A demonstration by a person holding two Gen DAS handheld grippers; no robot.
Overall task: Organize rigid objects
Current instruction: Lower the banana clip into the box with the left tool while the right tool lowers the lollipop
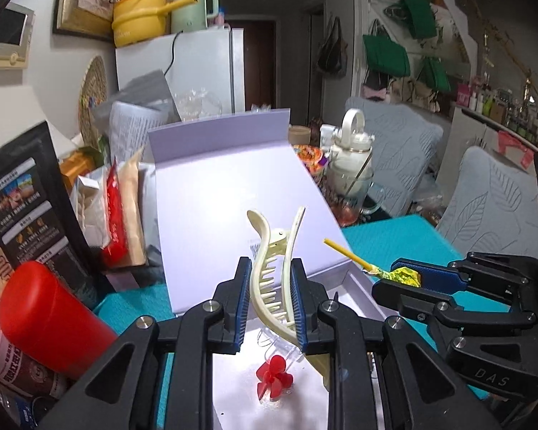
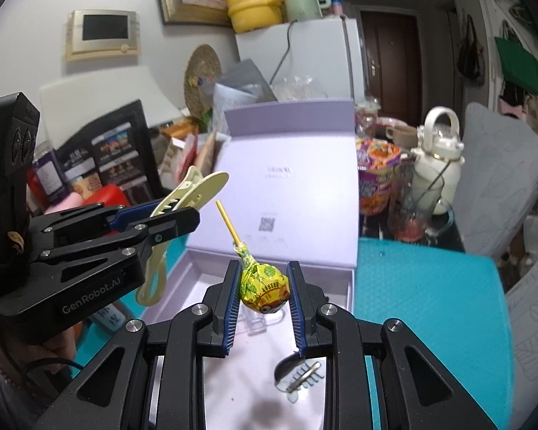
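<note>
Grippers hover over the open box [image 2: 348,279], left [image 1: 270,308] clamping a hair claw [image 1: 274,268], right [image 2: 263,288] a lollipop [image 2: 265,286].

The left gripper [image 2: 183,220], seen from the right wrist, carries "GenRobot.AI" in pale letters along its black body. The right gripper [image 1: 394,274], seen from the left wrist, has "DAS" on its black housing. The open lilac box lid [image 2: 290,193] bears a QR code and faint small print too blurred to read, as is the lettering on the black pouch [image 1: 28,208].
</note>
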